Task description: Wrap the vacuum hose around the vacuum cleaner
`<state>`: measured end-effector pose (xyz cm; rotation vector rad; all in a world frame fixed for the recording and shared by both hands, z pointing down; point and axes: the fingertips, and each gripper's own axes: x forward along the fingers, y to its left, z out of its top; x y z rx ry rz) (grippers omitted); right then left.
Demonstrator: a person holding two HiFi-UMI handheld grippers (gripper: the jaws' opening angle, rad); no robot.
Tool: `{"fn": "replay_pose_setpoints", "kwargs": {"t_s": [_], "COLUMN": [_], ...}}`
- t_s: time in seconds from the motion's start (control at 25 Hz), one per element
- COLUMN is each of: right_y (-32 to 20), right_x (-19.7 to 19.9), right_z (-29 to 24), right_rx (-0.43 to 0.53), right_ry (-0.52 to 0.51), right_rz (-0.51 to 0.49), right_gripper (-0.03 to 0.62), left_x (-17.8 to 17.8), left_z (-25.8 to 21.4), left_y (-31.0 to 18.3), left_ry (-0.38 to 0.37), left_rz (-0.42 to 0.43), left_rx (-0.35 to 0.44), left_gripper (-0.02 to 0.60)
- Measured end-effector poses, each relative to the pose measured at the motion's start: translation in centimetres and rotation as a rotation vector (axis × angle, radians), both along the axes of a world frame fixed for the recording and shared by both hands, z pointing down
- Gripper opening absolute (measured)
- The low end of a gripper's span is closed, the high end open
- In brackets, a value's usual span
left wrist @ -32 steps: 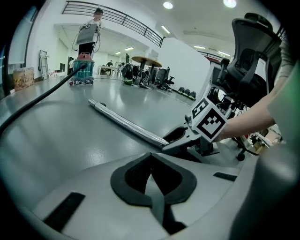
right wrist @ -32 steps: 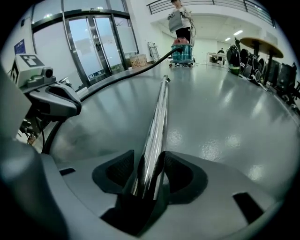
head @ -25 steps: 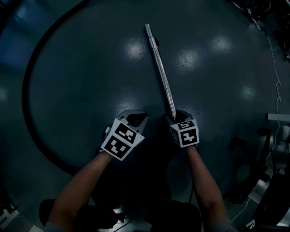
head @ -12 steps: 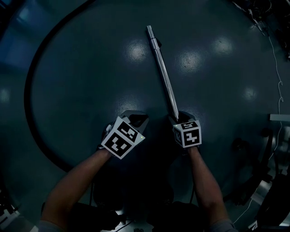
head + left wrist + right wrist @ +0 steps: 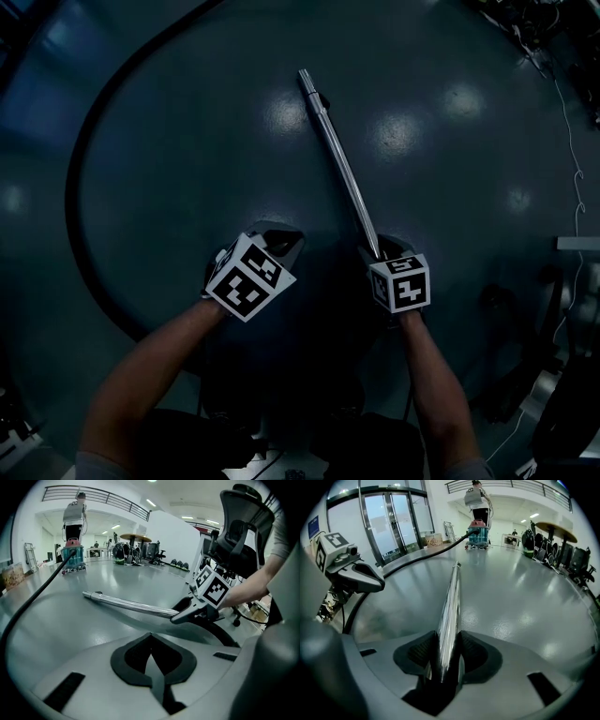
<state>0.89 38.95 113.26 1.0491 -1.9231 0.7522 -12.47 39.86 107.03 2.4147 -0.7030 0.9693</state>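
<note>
A shiny metal vacuum tube slants across the dark floor, and my right gripper is shut on its near end. In the right gripper view the tube runs out from between the pads of the right gripper, whose jaws have just been closing a little on it. My left gripper hovers to the tube's left, shut and empty; its pads meet in the left gripper view. The black hose curves wide on the left. It leads to the teal and red vacuum cleaner far across the floor.
A black office chair stands close on the right behind my right arm. Glass doors line the left wall. A round table with chairs is far back. Thin cables and equipment sit at the right edge.
The right gripper has risen and drawn back a little toward me with the tube's near end. The left gripper has shifted slightly left and rolled a little.
</note>
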Motion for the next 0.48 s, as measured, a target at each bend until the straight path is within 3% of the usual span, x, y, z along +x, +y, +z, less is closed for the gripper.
{"fn": "replay_pose_setpoints", "kwargs": {"t_s": [0.16,0.32,0.48], "right_y": [2.6,5.7,8.0], "right_x": [-0.8,-1.2,-2.2], "right_z": [-3.3,-7.6,-13.2], "right_rx": [-0.034,-0.071,-0.081], "right_ry": [0.028,0.047,0.045], "right_rz": [-0.036,-0.091,-0.152], "right_gripper": [0.172,0.172,0.172], "left_x": [-0.6,-0.1,0.3], "left_z": [-3.4,-7.1,-11.9], "left_y": [0.5,3.0,5.3], "left_ry": [0.038,0.03,0.007], "left_rz": [-0.039,-0.011,0.029], "left_rx": [-0.001,-0.029,-0.007], "left_gripper": [0.006,0.006,0.006]}}
